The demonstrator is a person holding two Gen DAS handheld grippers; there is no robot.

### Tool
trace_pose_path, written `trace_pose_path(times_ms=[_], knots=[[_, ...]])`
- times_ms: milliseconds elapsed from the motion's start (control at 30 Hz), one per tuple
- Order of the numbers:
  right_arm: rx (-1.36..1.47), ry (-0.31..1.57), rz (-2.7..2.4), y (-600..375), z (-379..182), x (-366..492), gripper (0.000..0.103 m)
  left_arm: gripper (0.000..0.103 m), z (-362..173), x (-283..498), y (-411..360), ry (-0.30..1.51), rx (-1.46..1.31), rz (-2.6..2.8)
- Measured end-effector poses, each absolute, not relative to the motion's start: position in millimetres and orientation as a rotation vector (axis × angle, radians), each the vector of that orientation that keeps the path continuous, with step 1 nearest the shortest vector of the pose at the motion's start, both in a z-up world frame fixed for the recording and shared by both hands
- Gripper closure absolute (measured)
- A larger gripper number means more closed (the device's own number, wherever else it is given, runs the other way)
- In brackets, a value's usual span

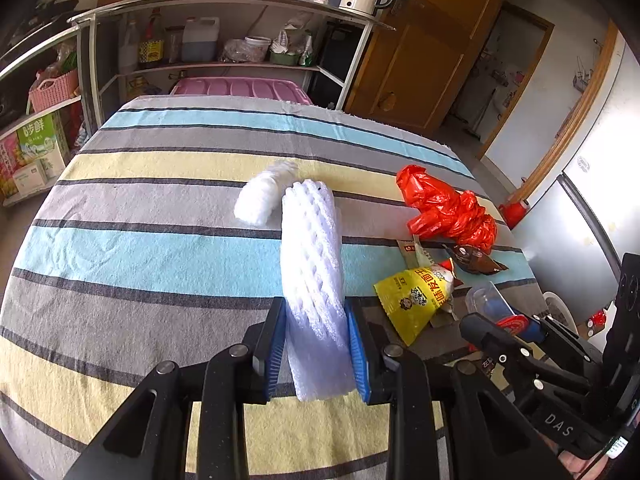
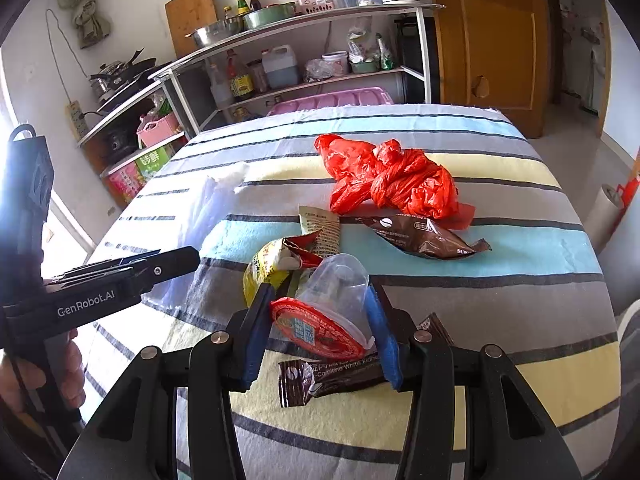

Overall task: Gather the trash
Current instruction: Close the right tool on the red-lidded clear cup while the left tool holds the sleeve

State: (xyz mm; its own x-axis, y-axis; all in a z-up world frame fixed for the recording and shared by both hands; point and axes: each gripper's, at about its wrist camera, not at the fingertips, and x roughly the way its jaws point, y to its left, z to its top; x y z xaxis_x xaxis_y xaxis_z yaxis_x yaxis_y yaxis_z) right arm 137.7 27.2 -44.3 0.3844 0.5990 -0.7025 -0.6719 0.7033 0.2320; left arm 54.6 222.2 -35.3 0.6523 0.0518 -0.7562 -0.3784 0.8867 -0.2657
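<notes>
Left gripper [image 1: 316,344]: jaws clamped on foam sleeve [image 1: 312,264], long axis running straight ahead over table [image 1: 120,248]. Right gripper [image 2: 320,332]: jaws clamped on cup [image 2: 336,296], above wrappers [image 2: 424,236]

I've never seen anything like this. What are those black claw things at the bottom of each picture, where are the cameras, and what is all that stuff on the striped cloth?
There is no robot here. A person holds two black tools, each with two blue-padded fingers and a wide-angle camera looking along them. One picture comes from the left hand-held gripper, the other from the right hand-held gripper.

The left one is clamped on a white foam net sleeve. The right one is clamped on a clear plastic cup with a red lid.

On the striped tablecloth lies more trash: a crumpled red plastic bag, a yellow snack wrapper, brown wrappers and another white foam piece.
</notes>
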Motion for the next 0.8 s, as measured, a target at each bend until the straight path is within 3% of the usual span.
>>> trace_pose_path(times_ms=[800], knots=[[-0.034, 0.759, 0.686, -39.3, -17.3, 112.7, 0.055, 0.073, -3.8, 44.0, 152.6, 0.808, -0.302, 0.111]])
